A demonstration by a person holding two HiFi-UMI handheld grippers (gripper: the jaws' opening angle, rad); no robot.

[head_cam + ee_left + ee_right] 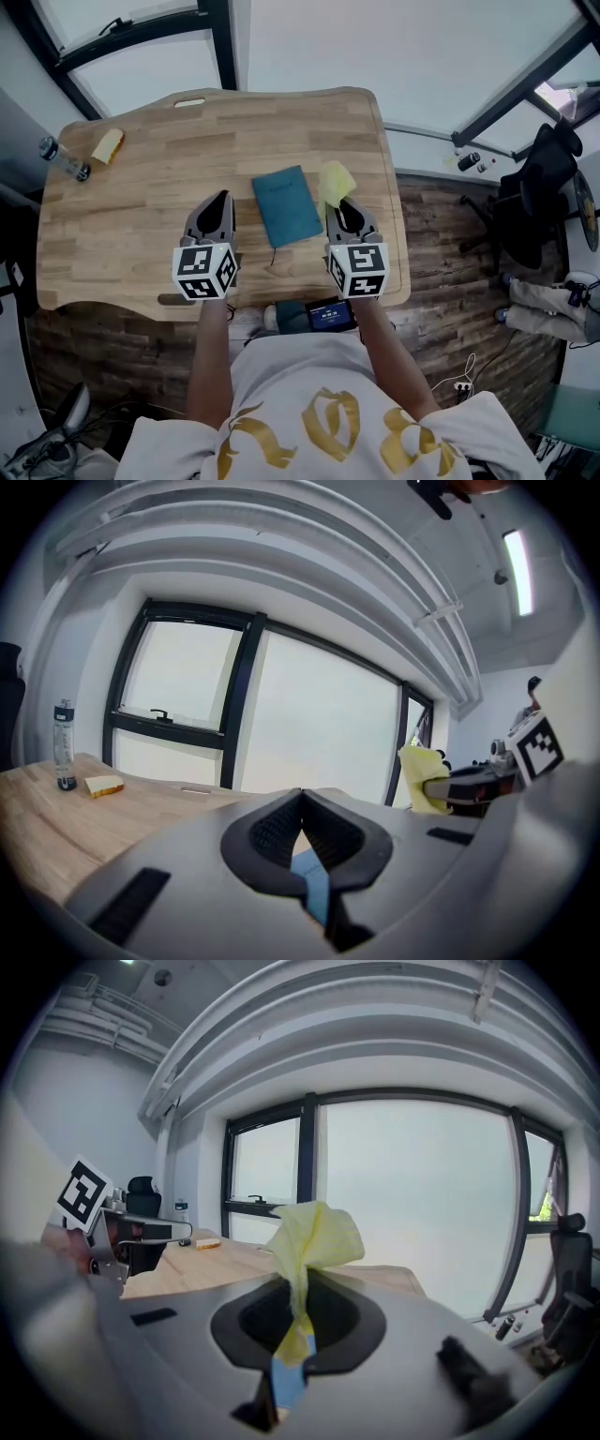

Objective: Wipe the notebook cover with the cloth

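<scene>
A teal notebook (287, 205) lies flat near the middle of the wooden table (141, 216), between my two grippers. My right gripper (343, 203) is shut on a yellow cloth (336, 181), which sticks up past its jaws just right of the notebook's far corner. In the right gripper view the cloth (314, 1238) stands bunched above the closed jaws. My left gripper (221, 201) hovers left of the notebook, shut with nothing in it; its jaw tips meet in the left gripper view (300, 797), where a sliver of the notebook (312, 883) shows below.
A clear bottle (64, 159) and a yellow sponge (108, 145) sit at the table's far left corner. A phone-like device (330, 315) lies at the near edge by the person's torso. A black office chair (534, 192) stands to the right on the floor.
</scene>
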